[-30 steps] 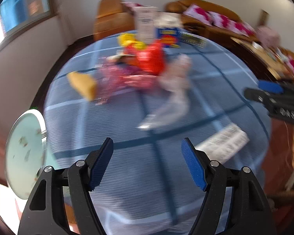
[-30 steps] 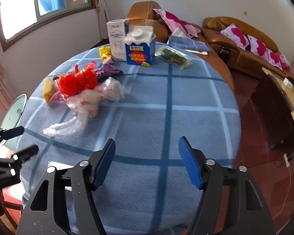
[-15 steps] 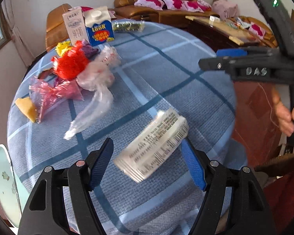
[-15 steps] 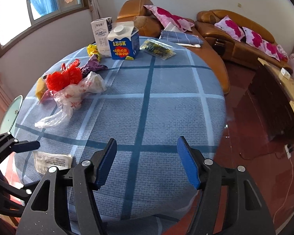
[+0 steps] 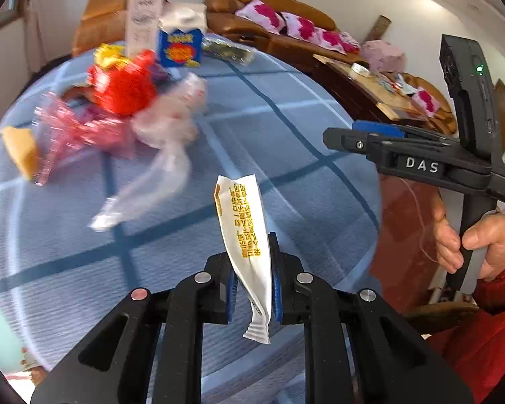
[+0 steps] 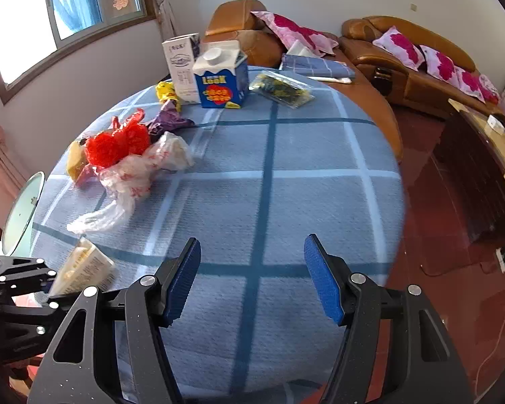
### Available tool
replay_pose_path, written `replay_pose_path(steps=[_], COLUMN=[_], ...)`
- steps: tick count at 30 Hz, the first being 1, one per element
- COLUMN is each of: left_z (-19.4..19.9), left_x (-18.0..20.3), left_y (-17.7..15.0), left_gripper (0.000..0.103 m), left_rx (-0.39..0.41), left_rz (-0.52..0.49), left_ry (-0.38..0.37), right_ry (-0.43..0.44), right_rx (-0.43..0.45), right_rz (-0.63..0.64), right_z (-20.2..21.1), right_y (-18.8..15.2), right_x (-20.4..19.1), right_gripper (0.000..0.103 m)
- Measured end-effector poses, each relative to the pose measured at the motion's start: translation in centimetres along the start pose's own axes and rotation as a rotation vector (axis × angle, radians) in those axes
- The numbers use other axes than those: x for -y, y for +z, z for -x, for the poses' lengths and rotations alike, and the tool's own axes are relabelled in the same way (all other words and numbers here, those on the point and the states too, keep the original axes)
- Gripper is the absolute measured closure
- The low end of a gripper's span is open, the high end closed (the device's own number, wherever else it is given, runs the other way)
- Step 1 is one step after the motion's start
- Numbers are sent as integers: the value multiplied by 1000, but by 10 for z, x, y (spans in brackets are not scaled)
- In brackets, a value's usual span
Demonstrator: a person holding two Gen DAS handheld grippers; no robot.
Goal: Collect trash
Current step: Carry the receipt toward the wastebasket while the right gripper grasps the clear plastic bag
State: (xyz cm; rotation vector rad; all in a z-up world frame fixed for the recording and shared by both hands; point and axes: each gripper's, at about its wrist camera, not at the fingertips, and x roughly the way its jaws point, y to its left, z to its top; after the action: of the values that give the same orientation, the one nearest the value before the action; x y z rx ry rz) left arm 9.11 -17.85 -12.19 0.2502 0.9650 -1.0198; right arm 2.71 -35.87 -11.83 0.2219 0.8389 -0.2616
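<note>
A white wrapper with yellow print (image 5: 242, 215) stands upright between the pads of my left gripper (image 5: 252, 269), whose jaws are closing and press on its lower half. It is held just above the near edge of the blue checked table (image 6: 286, 202). In the right wrist view the same wrapper (image 6: 84, 266) shows at the lower left. My right gripper (image 6: 252, 259) is open over the table's near side with nothing between its fingers. A hand in a red sleeve holds it at the right of the left wrist view.
More trash lies at the table's far left: a red mesh (image 6: 118, 141), a clear plastic bag (image 6: 128, 181), a purple wrapper (image 6: 168, 123). A blue carton (image 6: 219, 80), a white carton (image 6: 181, 67) and a clear packet (image 6: 281, 89) stand behind. A pale green round lid (image 6: 20, 212) sits beside the table.
My left gripper has gone from wide open around the flat wrapper to closed on it, and the wrapper now stands upright. The right gripper has kept its place and opening.
</note>
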Motion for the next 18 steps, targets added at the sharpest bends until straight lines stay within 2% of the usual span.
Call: replay_pose_path(steps=[4, 7, 12, 15, 18], left_z=[27, 48, 79, 91, 102], left_x=[-6, -22, -67, -91, -113], left_y=[-1, -2, 0, 0, -2], left_gripper=[87, 87, 87, 87, 87], left_rx=[38, 71, 102, 121, 133], left_rz=[-7, 31, 155, 226, 270], left_ry=[47, 110, 318, 376, 494], right_ry=[27, 66, 135, 165, 190], right_rx=[3, -4, -12, -17, -45], right_rz=[21, 23, 45, 64, 76], right_z=[-6, -14, -31, -44, -61], right_y=[8, 16, 32, 40, 45], right_x=[-16, -29, -60, -80, -97], right_gripper=[39, 39, 39, 39, 39])
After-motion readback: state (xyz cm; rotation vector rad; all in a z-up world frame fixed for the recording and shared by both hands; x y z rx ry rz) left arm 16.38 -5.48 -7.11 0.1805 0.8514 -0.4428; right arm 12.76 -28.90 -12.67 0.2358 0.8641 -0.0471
